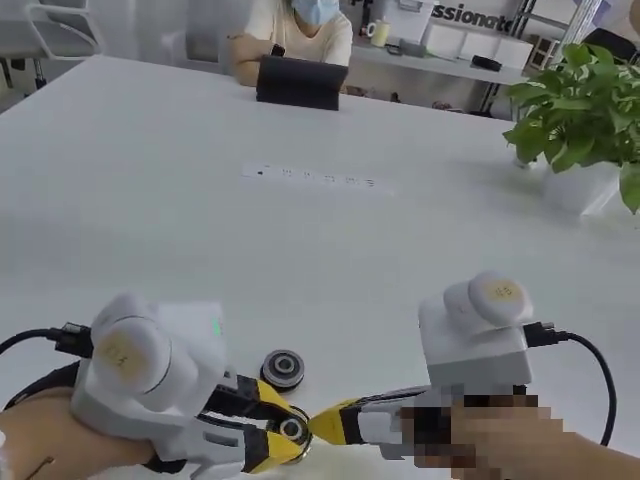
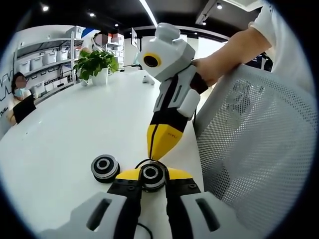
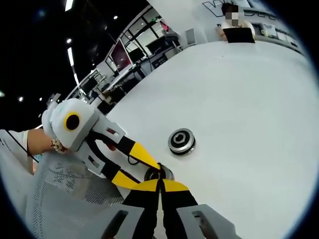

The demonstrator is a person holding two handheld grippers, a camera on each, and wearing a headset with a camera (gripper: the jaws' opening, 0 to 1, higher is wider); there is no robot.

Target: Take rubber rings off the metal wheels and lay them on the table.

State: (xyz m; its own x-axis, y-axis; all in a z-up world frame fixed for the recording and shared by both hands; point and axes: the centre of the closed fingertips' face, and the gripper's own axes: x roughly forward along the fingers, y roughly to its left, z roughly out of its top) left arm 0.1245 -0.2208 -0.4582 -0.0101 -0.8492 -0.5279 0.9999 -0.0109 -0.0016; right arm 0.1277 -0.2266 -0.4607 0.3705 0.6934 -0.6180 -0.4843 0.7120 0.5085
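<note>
A small metal wheel with a black rubber ring is held just above the white table, with my left gripper shut on it from both sides. In the left gripper view the wheel sits between the yellow tips of the left gripper. My right gripper comes in from the right, shut, with its yellow tips touching the wheel's rim. Whether it pinches the ring I cannot tell. The right gripper points at that wheel. A second wheel lies flat on the table just behind.
A potted plant stands at the far right. A person with a dark tablet sits at the far edge. A mesh chair back is close behind the near edge. A row of small marks crosses mid-table.
</note>
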